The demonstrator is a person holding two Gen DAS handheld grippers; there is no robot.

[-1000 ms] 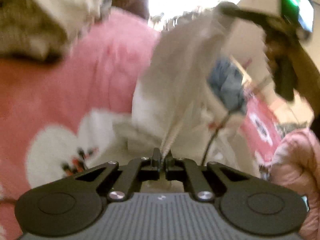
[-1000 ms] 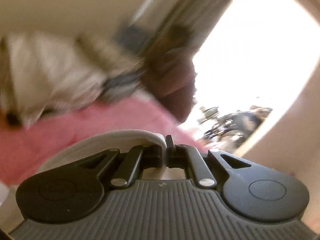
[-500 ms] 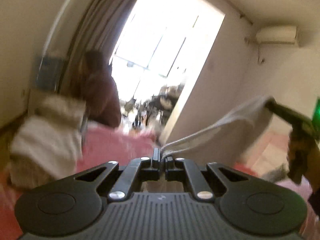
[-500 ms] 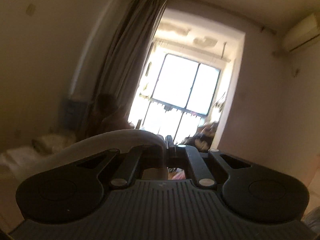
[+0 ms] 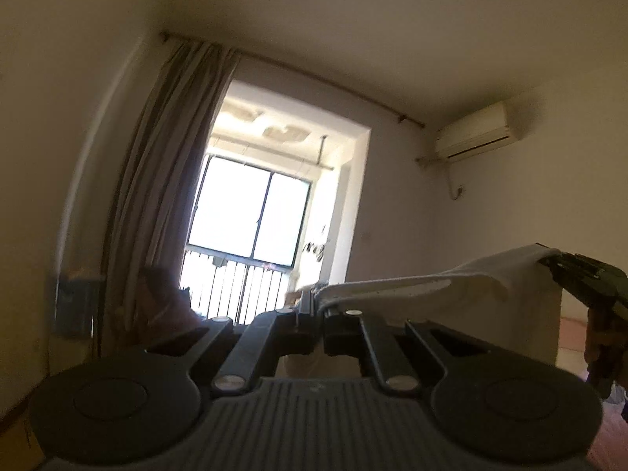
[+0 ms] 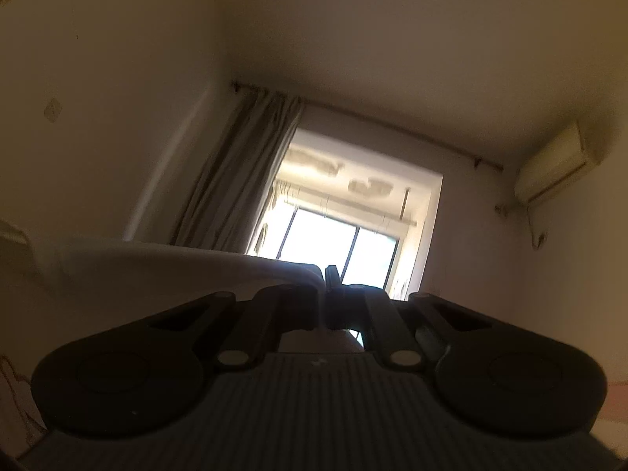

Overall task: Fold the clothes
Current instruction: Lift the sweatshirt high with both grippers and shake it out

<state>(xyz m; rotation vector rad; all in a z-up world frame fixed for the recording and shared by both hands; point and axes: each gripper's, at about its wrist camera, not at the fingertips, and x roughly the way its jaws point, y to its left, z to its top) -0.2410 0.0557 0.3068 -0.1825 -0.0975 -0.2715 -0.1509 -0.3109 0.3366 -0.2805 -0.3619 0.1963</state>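
Room: both cameras tilt up toward ceiling, walls and a bright window (image 5: 251, 216). Curtain (image 5: 165, 180) drawn to the window's left; air conditioner (image 5: 473, 137) high on the right wall.

Garment (image 5: 451, 286): pale cloth, held aloft and stretched between the two grippers, top edge sagging a little in the middle, the rest hanging below out of sight. Kind of garment cannot be told. Judged light, soft and limp, with no stiffness of its own; it should drape wherever unsupported. Best held at edge corners, as now, so the panel hangs flat for folding.

Left gripper (image 5: 314, 300): jaws together, clamped on one end of the garment's edge.

Right gripper (image 6: 324, 274): jaws together, pinching the other end, cloth running off to its left. Also visible at the right margin of the left view.
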